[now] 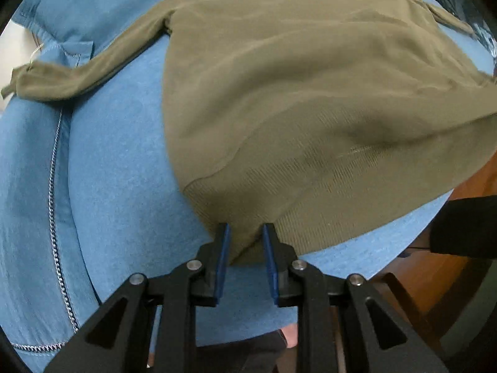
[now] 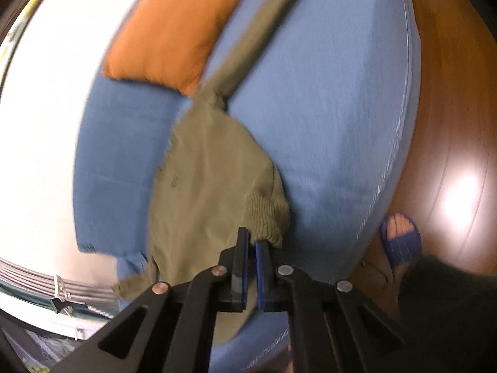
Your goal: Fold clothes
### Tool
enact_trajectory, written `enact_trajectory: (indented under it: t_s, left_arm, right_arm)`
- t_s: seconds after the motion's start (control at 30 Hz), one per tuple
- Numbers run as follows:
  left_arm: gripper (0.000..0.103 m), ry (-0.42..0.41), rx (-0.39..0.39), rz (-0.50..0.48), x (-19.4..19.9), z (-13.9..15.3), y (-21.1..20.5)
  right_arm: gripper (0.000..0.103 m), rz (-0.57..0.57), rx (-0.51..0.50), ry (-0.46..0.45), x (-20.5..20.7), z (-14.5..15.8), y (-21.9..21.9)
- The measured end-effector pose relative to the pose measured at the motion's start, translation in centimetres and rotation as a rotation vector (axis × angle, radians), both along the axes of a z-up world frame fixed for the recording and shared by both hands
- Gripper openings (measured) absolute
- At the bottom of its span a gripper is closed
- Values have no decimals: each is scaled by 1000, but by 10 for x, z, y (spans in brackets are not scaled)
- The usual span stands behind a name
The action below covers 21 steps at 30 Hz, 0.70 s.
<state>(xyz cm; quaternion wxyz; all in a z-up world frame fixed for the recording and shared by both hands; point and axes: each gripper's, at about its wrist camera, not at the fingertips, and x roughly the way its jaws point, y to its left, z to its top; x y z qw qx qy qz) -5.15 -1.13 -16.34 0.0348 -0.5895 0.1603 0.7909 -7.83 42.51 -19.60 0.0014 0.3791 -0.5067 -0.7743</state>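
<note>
My left gripper points down at the bottom edge of a green sweater. The ribbed hem pokes up between my two blue pads. There is a gap between the pads, and I cannot tell if they squeeze the cloth or just sit on each side of it. The sweater lies spread out flat on a blue sofa. One sleeve stretches out to the left, over a blue cushion with a zipper down its side. My right gripper is clamped tight on the hem at the other corner. The ribbed cloth bunches up just past my fingertips. From here the sweater runs away from me, and its other sleeve lies long across the sofa seat. An orange pillow sits at the back of the sofa. Beside the sofa is a brown wood floor, and a foot in a blue slipper stands on it.
</note>
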Motion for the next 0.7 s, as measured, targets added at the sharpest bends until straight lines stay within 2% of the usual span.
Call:
enact_trajectory:
  t_s: [0.03, 0.1, 0.13, 0.2, 0.3, 0.37, 0.43, 0.53, 0.63, 0.7]
  left_arm:
    - [23, 5, 9, 6, -1, 1, -2]
    - [15, -2, 62, 48, -3, 5, -13]
    - [5, 4, 95, 85, -3, 10, -22]
    - [5, 19, 166, 161, -3, 20, -41]
    - [5, 52, 397, 338, 10, 41, -88]
    - [5, 44, 496, 431, 23, 41, -111]
    - [4, 1, 518, 511, 31, 31, -121]
    - [4, -62, 498, 597, 33, 17, -136]
    - [7, 30, 563, 578, 33, 35, -138]
    - [16, 66, 614, 550, 30, 44, -133]
  right_arm:
    - [2, 4, 9, -7, -1, 1, -3]
    - [2, 6, 20, -38, -3, -1, -5]
    - [2, 4, 23, -56, -4, -2, -6]
    - [2, -13, 33, -74, -4, -5, -2]
    - [2, -29, 73, -108, -3, -7, 1]
    - [2, -25, 114, -154, -3, -11, -1]
    - [1, -13, 155, -208, -5, -16, -3]
    - [2, 39, 231, -307, -10, -24, -9]
    - [2, 66, 256, -292, -10, -21, -12]
    - [4, 73, 270, -255, -8, -13, -12]
